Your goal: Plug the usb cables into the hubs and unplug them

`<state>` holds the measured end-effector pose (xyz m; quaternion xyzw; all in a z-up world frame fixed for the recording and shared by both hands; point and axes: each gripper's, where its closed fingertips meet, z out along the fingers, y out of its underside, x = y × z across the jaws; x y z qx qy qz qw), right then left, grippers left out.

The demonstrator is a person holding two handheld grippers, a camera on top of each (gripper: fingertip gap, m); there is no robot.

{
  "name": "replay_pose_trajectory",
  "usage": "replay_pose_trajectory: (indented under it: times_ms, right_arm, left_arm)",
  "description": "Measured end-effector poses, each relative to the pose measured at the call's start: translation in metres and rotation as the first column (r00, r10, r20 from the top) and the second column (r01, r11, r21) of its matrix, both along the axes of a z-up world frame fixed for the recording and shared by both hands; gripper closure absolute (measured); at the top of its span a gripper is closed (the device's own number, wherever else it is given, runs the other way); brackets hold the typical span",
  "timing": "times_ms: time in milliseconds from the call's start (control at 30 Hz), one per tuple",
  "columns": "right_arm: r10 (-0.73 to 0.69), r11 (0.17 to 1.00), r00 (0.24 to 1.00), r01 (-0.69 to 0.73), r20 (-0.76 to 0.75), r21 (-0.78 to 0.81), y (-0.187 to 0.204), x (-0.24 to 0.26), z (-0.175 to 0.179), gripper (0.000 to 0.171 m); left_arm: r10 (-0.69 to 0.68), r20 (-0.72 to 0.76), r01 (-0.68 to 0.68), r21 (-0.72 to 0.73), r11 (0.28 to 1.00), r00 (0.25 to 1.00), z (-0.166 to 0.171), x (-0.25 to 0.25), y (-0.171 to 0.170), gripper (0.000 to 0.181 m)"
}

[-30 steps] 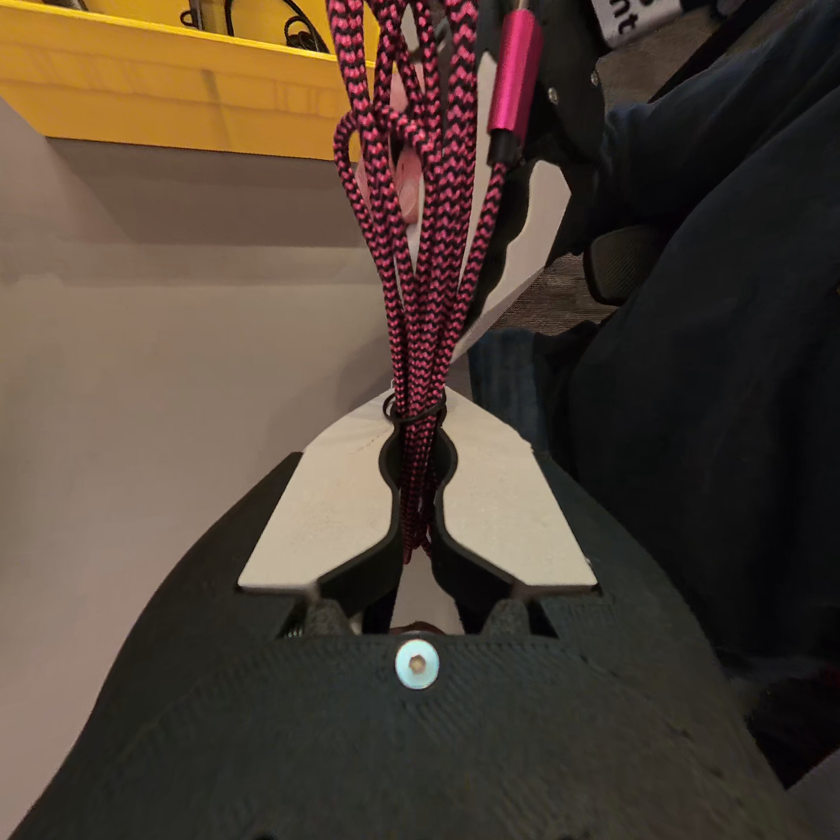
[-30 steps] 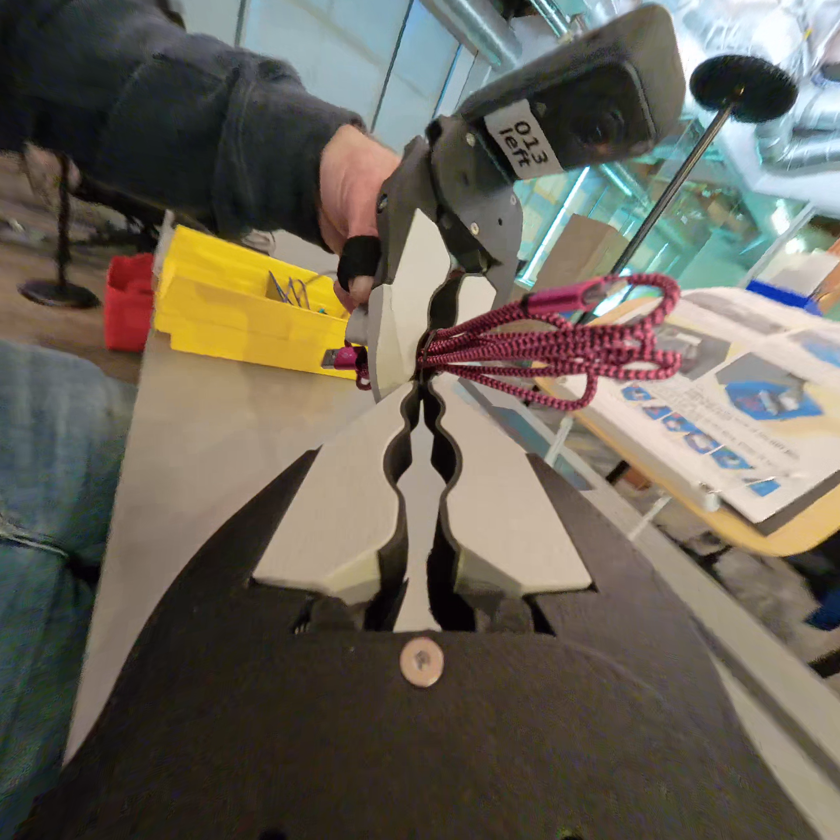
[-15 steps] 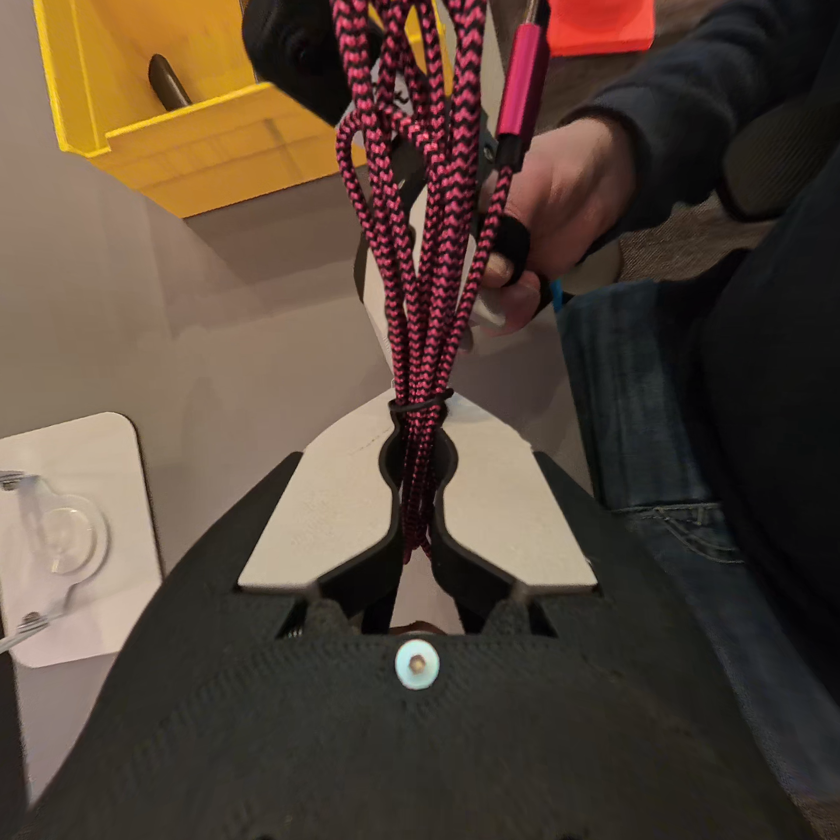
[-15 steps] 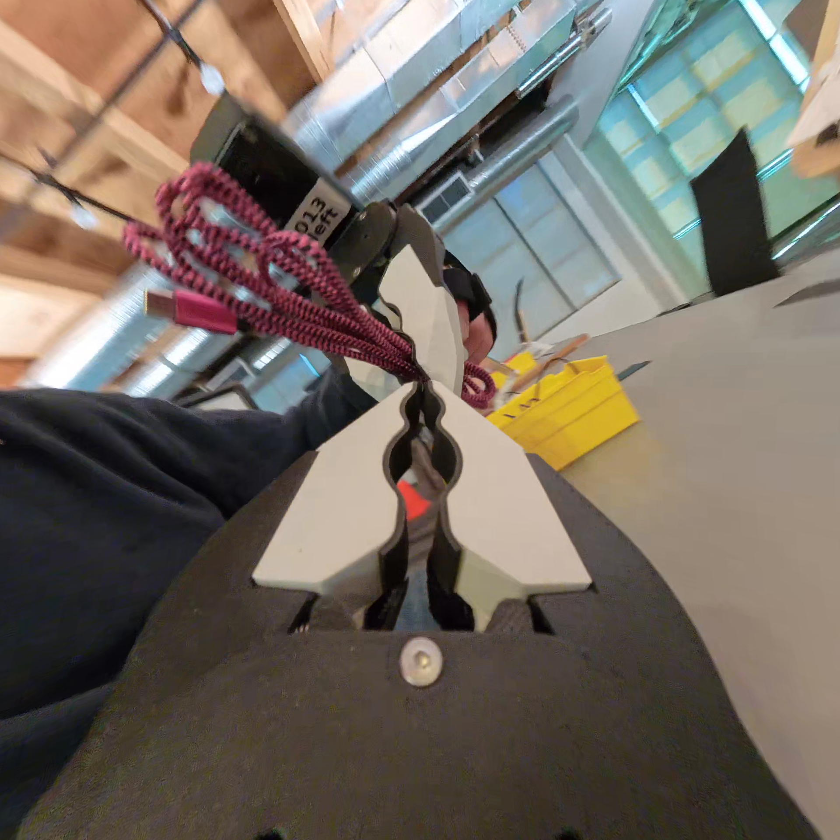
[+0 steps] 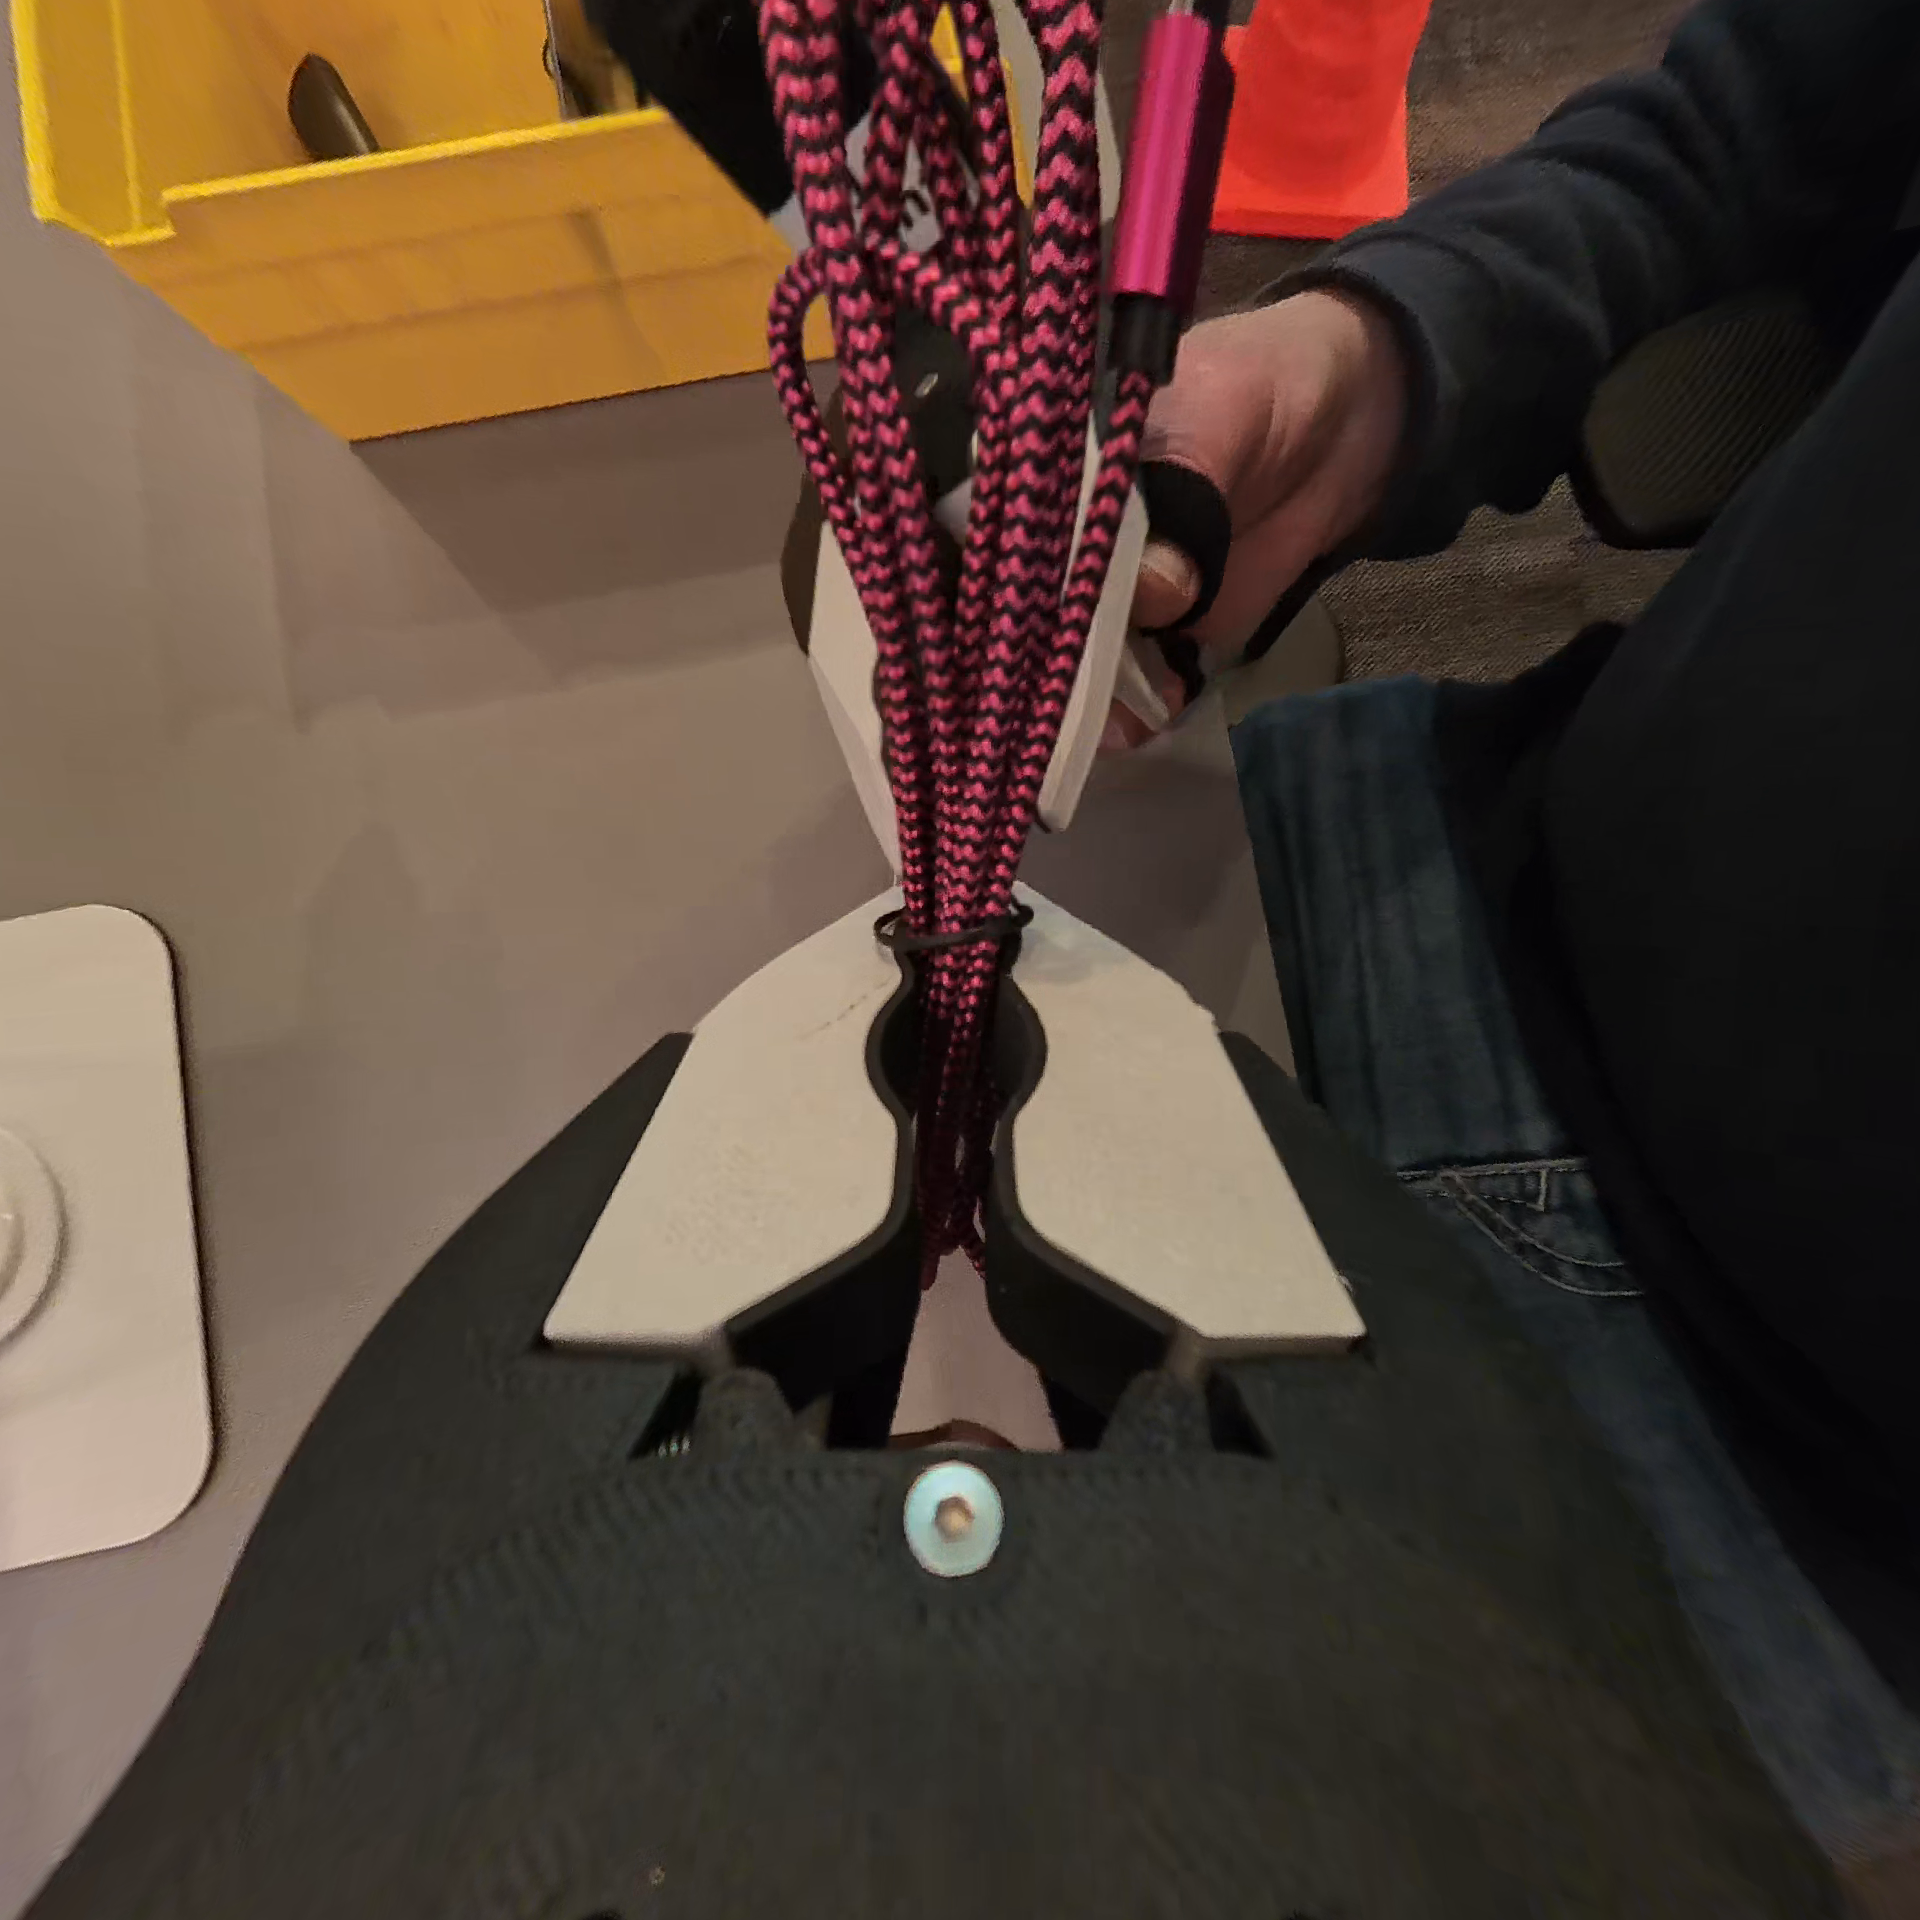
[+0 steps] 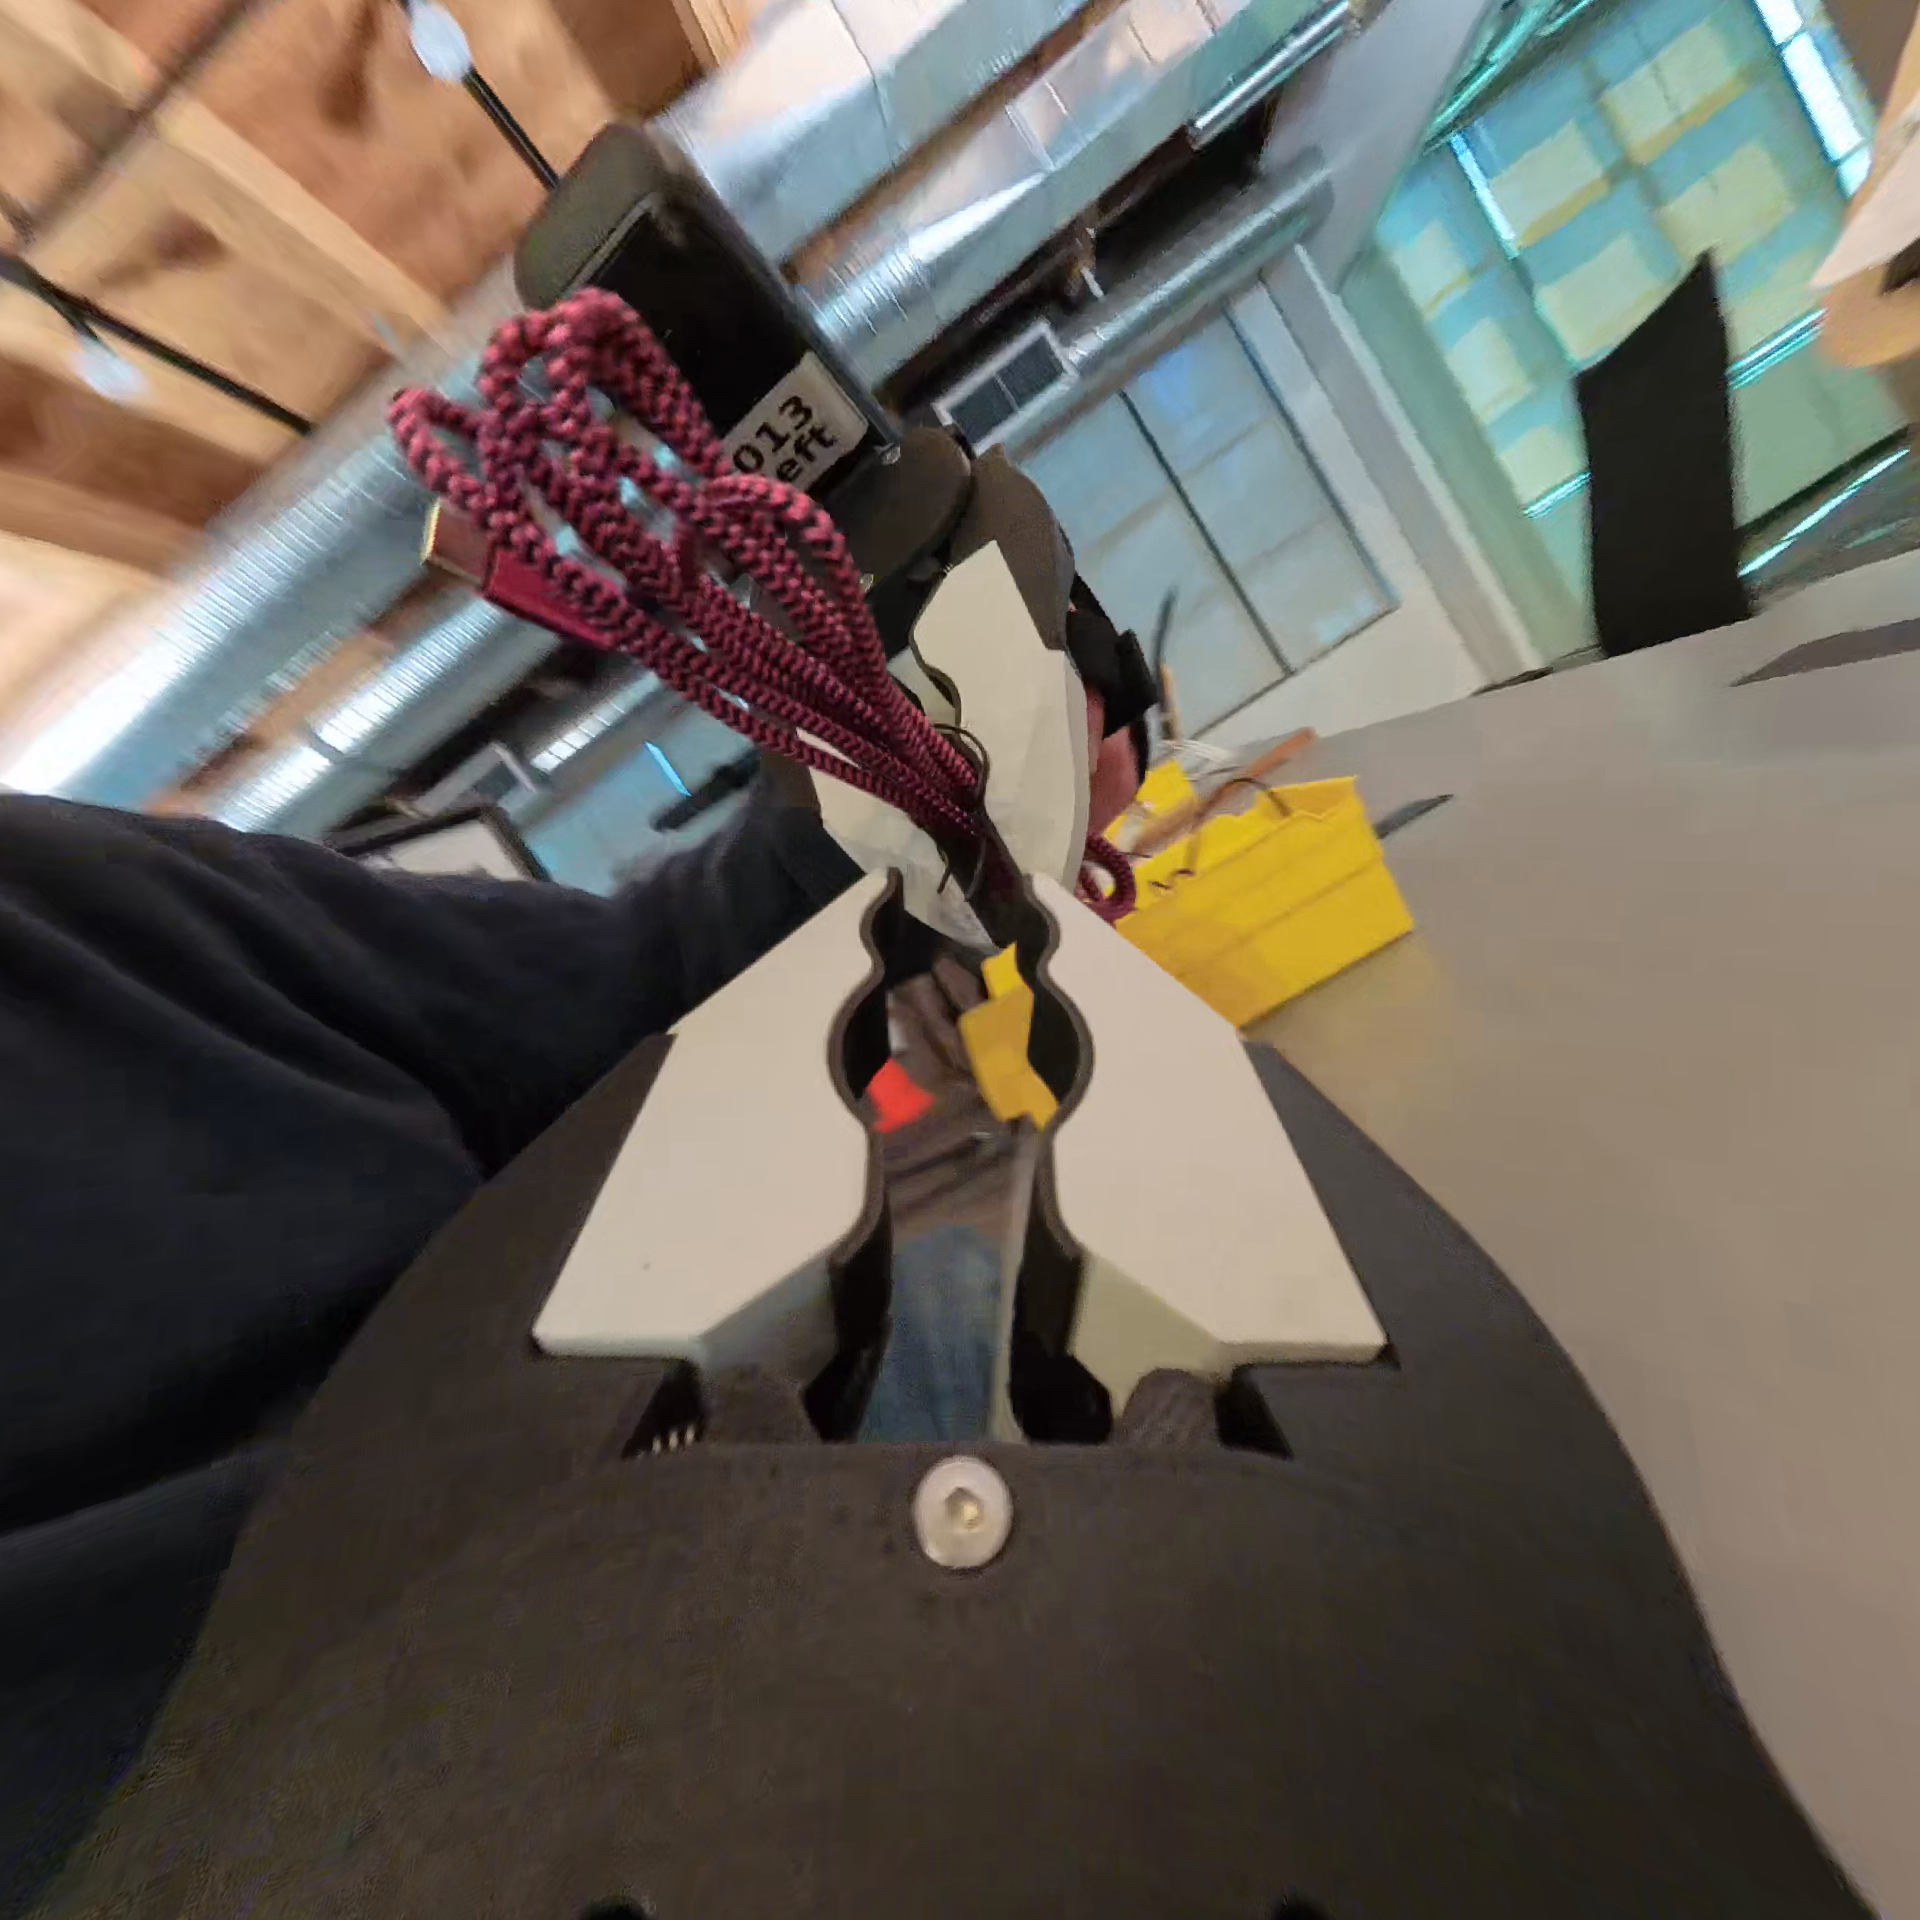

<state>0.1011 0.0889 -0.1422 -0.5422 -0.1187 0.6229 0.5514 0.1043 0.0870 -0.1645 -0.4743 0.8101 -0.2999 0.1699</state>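
Observation:
A pink-and-black braided USB cable (image 5: 966,623) is coiled into a bundle and bound by a thin black tie. My left gripper (image 5: 951,925) is shut on the bundle at the tie, above the grey table (image 5: 416,727). The loops and a pink metal plug (image 5: 1164,156) stick out ahead. My right gripper (image 5: 971,842) faces it, open, with a white finger on each side of the bundle just beyond my left tips. In the right wrist view my right gripper (image 6: 964,894) shows a clear gap, with the cable (image 6: 727,582) and plug (image 6: 520,592) slanting up left. No hub is in view.
A yellow bin (image 5: 416,239) stands at the table's far side, and also shows in the right wrist view (image 6: 1278,914). A white plate (image 5: 83,1195) lies at the left edge. An orange-red object (image 5: 1320,114) is on the floor. A person's hand (image 5: 1278,468) and dark sleeve (image 6: 260,1039) are close by.
My right gripper has tilted upward, come in to the bundle by my left tips, and its jaws have opened wider. My left gripper keeps its hold on the cable.

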Motion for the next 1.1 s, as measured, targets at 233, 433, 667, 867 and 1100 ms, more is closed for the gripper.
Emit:
replay_pose_trajectory:
  times_ms: [233,433,667,867,1100]
  right_arm:
    - [-0.324,0.913,0.858,0.172,0.398,0.371,-0.007,0.002,0.001,0.147]
    - [-0.799,0.577,0.199,-0.014,0.568,0.817,-0.003,0.006,-0.007,0.150]
    - [-0.945,0.326,-0.108,-0.364,0.308,0.872,-0.001,-0.005,0.002,0.148]
    - [-0.970,0.242,-0.101,-0.509,0.222,0.826,-0.005,-0.014,0.003,0.149]
    - [-0.979,0.201,-0.095,-0.594,0.181,0.779,-0.013,-0.018,0.003,0.145]
  left_arm:
    - [0.044,-0.037,-0.049,-0.158,0.986,0.998,-0.003,-0.005,0.000,0.173]
    - [0.042,-0.124,-0.082,-0.339,0.937,0.991,-0.004,-0.011,-0.005,0.174]
    - [0.021,-0.183,-0.106,-0.469,0.877,0.983,0.001,-0.013,-0.009,0.173]
    - [-0.036,-0.210,-0.082,-0.527,0.846,0.977,0.003,-0.018,-0.018,0.173]
    - [-0.088,-0.217,-0.048,-0.555,0.830,0.972,0.008,-0.023,-0.027,0.174]
